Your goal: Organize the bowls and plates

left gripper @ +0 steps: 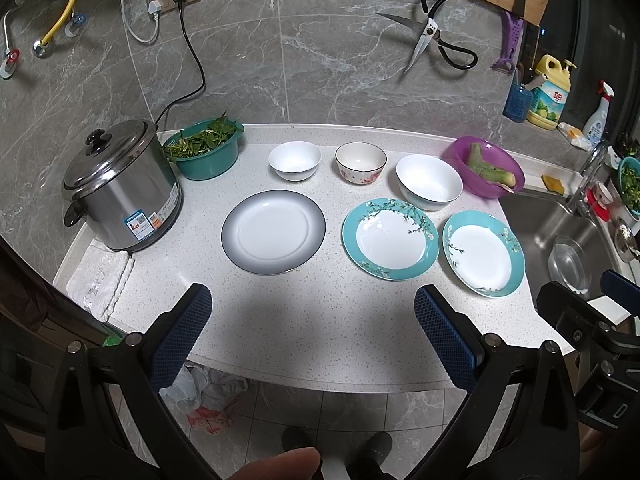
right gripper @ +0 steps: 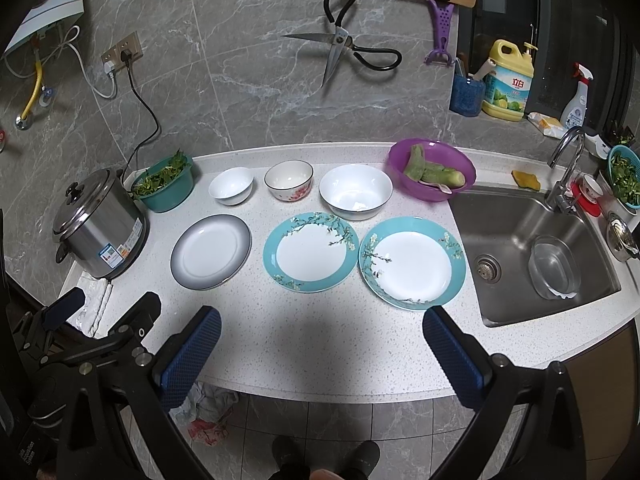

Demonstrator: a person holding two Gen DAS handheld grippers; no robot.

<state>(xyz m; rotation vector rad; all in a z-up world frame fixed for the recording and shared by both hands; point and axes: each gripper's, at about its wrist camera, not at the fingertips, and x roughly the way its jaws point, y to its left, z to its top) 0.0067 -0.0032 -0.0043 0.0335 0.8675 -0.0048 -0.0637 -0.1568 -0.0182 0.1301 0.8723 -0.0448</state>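
Above the counter (left gripper: pixel 320 320), both hand-held grippers gape empty.

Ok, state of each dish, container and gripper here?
left gripper: open, holding nothing
right gripper: open, holding nothing
three plates: flat, separate, unstacked
three bowls: upright, unstacked
pot: lid on
purple bowl: holds green vegetable pieces
green basin: holds leafy greens

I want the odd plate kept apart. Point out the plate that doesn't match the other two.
The grey-rimmed plate, leftmost in the front row beside the rice cooker. The other two plates have teal rims with blossom branches.
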